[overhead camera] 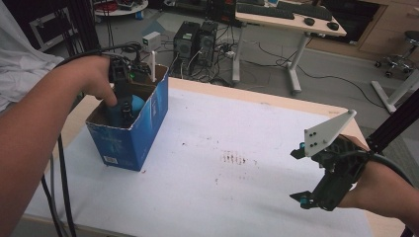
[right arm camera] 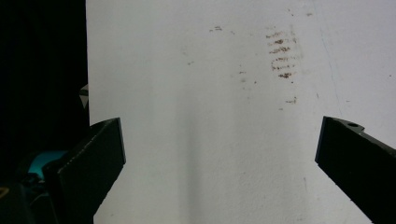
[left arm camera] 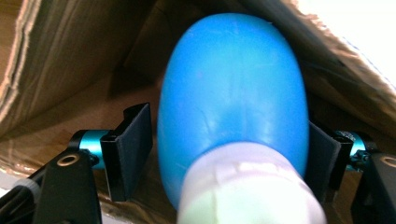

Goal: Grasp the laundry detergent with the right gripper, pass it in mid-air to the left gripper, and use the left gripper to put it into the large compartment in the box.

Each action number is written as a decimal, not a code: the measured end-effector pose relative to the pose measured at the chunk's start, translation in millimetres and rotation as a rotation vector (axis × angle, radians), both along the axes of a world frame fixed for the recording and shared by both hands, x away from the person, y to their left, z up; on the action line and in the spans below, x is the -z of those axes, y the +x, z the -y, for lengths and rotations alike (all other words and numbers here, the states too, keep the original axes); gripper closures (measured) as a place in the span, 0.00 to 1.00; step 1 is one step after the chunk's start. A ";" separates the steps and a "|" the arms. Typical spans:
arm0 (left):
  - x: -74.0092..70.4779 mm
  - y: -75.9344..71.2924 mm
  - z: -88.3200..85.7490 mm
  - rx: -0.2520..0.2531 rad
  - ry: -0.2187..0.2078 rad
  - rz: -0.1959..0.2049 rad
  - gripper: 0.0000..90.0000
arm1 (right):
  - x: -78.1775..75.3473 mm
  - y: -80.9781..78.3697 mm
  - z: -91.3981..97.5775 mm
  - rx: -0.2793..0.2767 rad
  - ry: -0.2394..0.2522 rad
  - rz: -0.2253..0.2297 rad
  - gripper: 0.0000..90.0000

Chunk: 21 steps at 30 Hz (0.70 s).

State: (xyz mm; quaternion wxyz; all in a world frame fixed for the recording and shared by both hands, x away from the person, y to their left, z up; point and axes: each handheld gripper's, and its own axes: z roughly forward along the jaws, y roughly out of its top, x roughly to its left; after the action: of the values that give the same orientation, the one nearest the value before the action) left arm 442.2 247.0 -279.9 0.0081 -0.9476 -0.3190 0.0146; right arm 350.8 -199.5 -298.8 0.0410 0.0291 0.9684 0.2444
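A blue cardboard box (overhead camera: pixel 126 143) stands open on the left of the white-covered table (overhead camera: pixel 222 202). My left gripper (overhead camera: pixel 123 111) reaches down into it. Its jaws stand on either side of a smooth blue egg-shaped object (left arm camera: pixel 231 102) with a white neck, and they look shut on it, the black pads (left arm camera: pixel 133 149) against its flanks. That blue object (overhead camera: pixel 137 103) shows at the box's rim, and brown box walls (left arm camera: pixel 70 56) surround it. My right gripper (overhead camera: pixel 299 175) hovers open over the table's right front, and the right gripper (right arm camera: pixel 219 140) has nothing between its jaws.
A patch of brown smudges (overhead camera: pixel 233 158) marks the sheet's middle and shows as smudges (right arm camera: pixel 282 58) ahead of the right gripper. Beyond the table's far edge are computer towers (overhead camera: pixel 195 39), floor cables and a desk (overhead camera: pixel 289 19). A black frame post (overhead camera: pixel 395 121) rises at right.
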 end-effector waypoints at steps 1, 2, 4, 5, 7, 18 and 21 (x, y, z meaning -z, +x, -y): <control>-1.7 -0.5 0.2 -0.002 0.000 0.003 0.30 | 0.0 0.1 0.2 -0.001 0.002 -0.002 0.01; -3.9 -0.9 0.3 -0.004 -0.002 0.007 0.30 | 0.0 0.2 0.3 -0.002 0.003 0.000 0.01; -8.4 -1.4 0.0 -0.007 -0.011 0.017 0.30 | -0.4 0.5 0.8 -0.002 0.004 -0.002 0.01; -11.6 -1.5 -0.1 -0.006 -0.012 0.022 0.30 | 0.0 0.5 0.8 -0.002 -0.001 0.004 0.01; -17.8 -2.4 -0.3 -0.011 -0.016 0.026 0.30 | 0.5 0.4 0.9 -0.002 -0.004 0.002 0.01; -53.0 -12.7 6.2 0.009 0.013 0.071 0.18 | -5.6 6.8 1.3 -0.007 -0.019 0.013 0.01; -65.8 -18.6 12.8 0.030 0.008 0.068 0.17 | -7.8 11.3 3.0 -0.007 -0.024 0.007 0.01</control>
State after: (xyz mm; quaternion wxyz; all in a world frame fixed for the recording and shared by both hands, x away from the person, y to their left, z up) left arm 423.7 234.2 -214.0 0.0011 -0.9522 -0.3049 -0.0192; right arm 362.1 -202.5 -291.0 0.0439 0.0244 0.9712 0.2331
